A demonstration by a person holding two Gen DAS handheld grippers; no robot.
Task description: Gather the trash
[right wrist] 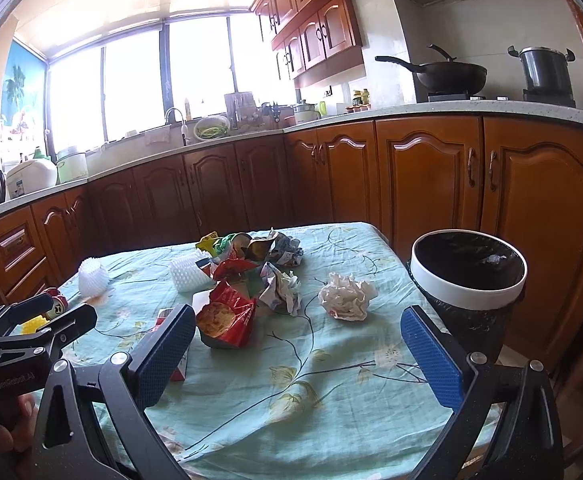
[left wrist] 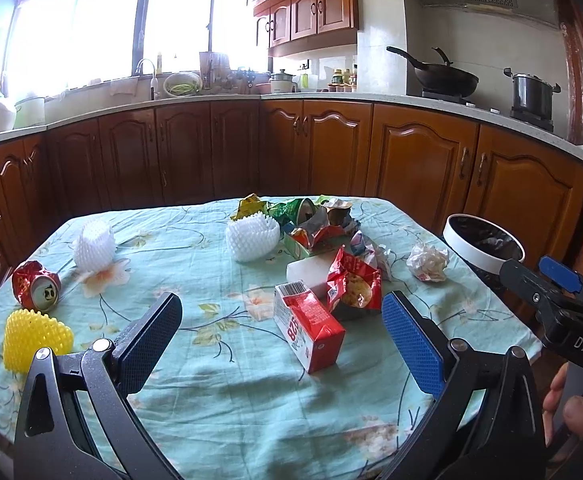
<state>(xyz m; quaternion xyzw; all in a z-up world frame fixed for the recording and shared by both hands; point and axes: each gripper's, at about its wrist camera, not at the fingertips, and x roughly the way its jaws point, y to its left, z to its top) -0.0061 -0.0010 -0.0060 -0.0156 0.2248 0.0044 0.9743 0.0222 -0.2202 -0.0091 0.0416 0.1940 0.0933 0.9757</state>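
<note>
Trash lies on a table with a green flowered cloth (left wrist: 219, 384). A red and white carton (left wrist: 309, 330) lies just ahead of my open, empty left gripper (left wrist: 281, 316). Behind it are a red snack bag (left wrist: 353, 284), a white foam net (left wrist: 251, 238) and a heap of wrappers (left wrist: 315, 220). A crushed red can (left wrist: 35, 286), a yellow foam net (left wrist: 33, 338) and another white net (left wrist: 93, 246) lie at the left. My right gripper (right wrist: 297, 330) is open and empty, with the snack bag (right wrist: 225, 316) and a crumpled white paper (right wrist: 347, 296) ahead. A white-rimmed bin (right wrist: 469, 276) stands at the table's right edge.
Wooden kitchen cabinets (left wrist: 411, 152) run behind the table, close to its far and right edges. The right gripper shows at the right edge of the left wrist view (left wrist: 559, 292); the left gripper shows at the left of the right wrist view (right wrist: 39, 328).
</note>
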